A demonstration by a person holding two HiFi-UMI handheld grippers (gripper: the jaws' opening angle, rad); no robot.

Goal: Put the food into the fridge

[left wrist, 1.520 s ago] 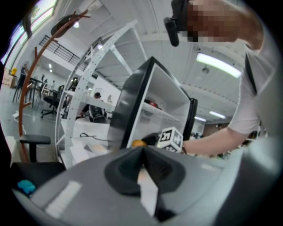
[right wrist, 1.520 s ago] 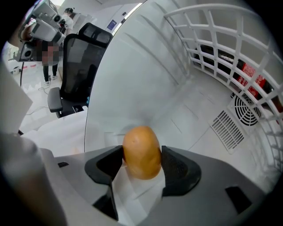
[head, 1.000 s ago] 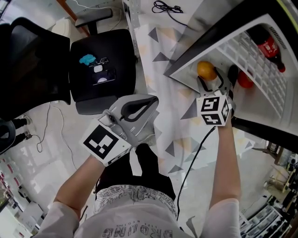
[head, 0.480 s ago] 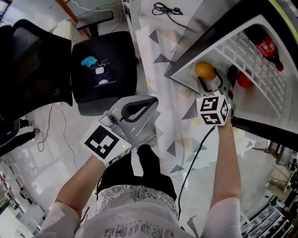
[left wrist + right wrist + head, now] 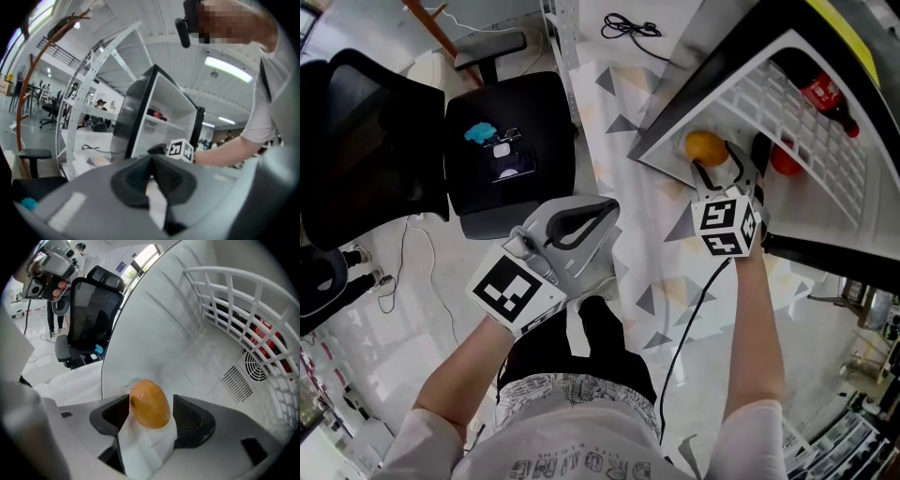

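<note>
Right claw: the right claw (image 5: 713, 171) is narrowing onto one orange fruit (image 5: 149, 404), which is sitting between its two pads, and is reaching into the open fridge (image 5: 727, 52).
Fruit's place: it is sitting just inside the fridge's lower compartment, under the wire shelf (image 5: 811, 122). I cannot tell whether it is touching the white floor there.
Left claw: the left claw (image 5: 151, 161) is pinching closed on nothing and is hanging low in front of the person's body, well apart from the fridge.
Progress: the fruit is already inside the opening, so the task is looking close to finished for this piece.
Left to do: setting the fruit down, opening the claw and drawing it out; no view is showing whether more food is waiting.
Count: two claws, one orange fruit, one cola bottle (image 5: 822, 91) lying by the shelf, one red round thing (image 5: 783, 161) deeper in, one black office chair (image 5: 511, 141).
</note>
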